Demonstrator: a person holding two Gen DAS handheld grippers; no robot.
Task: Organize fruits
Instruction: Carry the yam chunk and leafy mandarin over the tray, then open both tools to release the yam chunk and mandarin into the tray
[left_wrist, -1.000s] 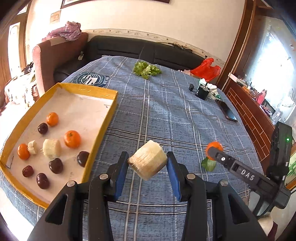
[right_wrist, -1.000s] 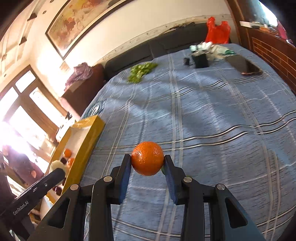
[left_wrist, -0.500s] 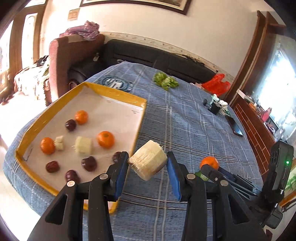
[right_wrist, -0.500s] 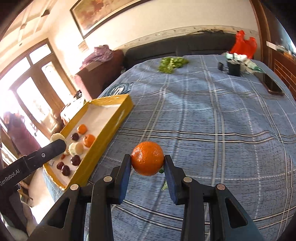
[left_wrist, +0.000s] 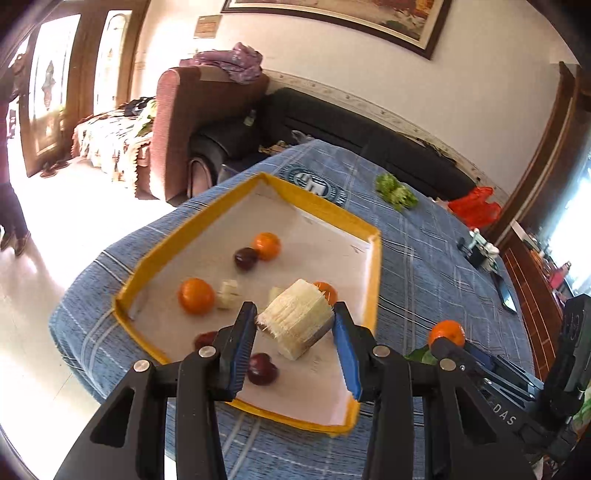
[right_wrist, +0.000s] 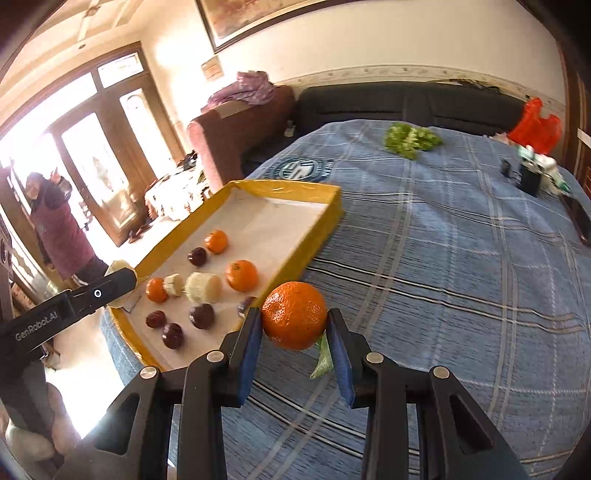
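My left gripper is shut on a pale sugarcane chunk and holds it above the yellow-rimmed tray. The tray holds several oranges, dark plums and pale cane pieces. My right gripper is shut on an orange with a green leaf, held over the blue plaid cloth just right of the tray. The right gripper with its orange shows at the right in the left wrist view. The left gripper's finger shows at the left in the right wrist view.
Green leafy vegetables lie at the far side of the cloth. A red bag, a small black box and a phone sit at the far right. A sofa and armchair stand beyond the table. A person stands at the door.
Both grippers have swung left toward the tray. The left gripper with the cane chunk now hangs over the tray's inside. The right gripper with the orange has come closer to the tray's right rim.
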